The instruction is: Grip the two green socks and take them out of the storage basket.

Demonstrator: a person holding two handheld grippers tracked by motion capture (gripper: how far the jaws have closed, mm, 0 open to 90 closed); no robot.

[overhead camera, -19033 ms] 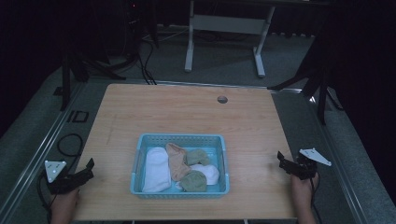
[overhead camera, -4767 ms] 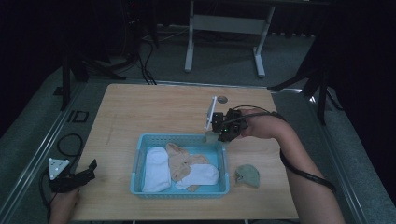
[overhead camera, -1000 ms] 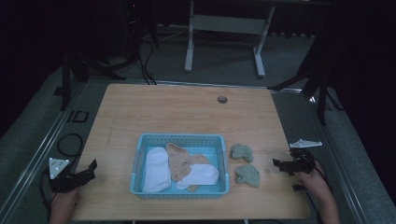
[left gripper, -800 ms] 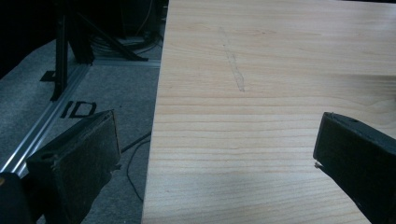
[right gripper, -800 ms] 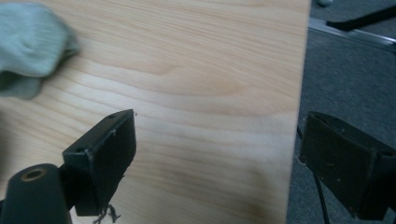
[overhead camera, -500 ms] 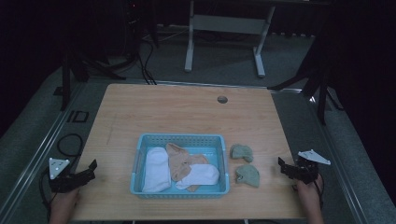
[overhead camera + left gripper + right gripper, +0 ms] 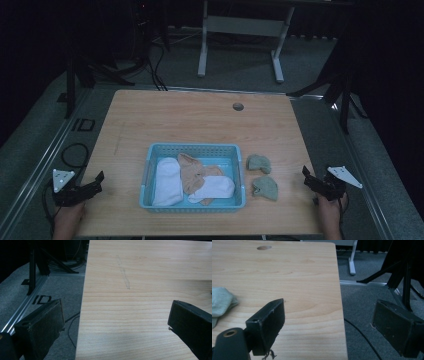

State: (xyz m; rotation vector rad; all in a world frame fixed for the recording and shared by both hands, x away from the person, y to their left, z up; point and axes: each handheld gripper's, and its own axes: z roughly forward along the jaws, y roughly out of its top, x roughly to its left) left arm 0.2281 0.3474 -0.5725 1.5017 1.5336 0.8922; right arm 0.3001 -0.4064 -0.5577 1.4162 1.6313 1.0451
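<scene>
Both tools stood idle and open: the right gripper point(image 7: 316, 183) rested at the desk's point(image 7: 200, 120) right edge near the front corner, jaws wide with nothing between them, and the left gripper point(image 7: 82, 189) sat at the left edge near its front corner, likewise spread and empty. In the right gripper view its jaws straddled the desk's right edge, one over wood and one over the grey floor point(image 7: 372, 302).

Two green socks point(image 7: 265, 187) lay on the bare wood between the blue basket point(image 7: 193, 148) and the right gripper, one just behind the other and apart from it, both close beside the basket's right wall. A corner of one sock showed at the left of the right gripper view.

Inside the basket lay a white sock point(image 7: 167, 181) along the left side, a tan sock point(image 7: 192, 172) in the middle, and another white sock point(image 7: 212, 189) toward the front, overlapping the tan one.

Judged from this, the risk lay in the next pick: with the remaining socks overlapping, a jaw closing on one could drag its neighbour out too, or snag the basket's mesh and shift the light basket into the green pair.
</scene>
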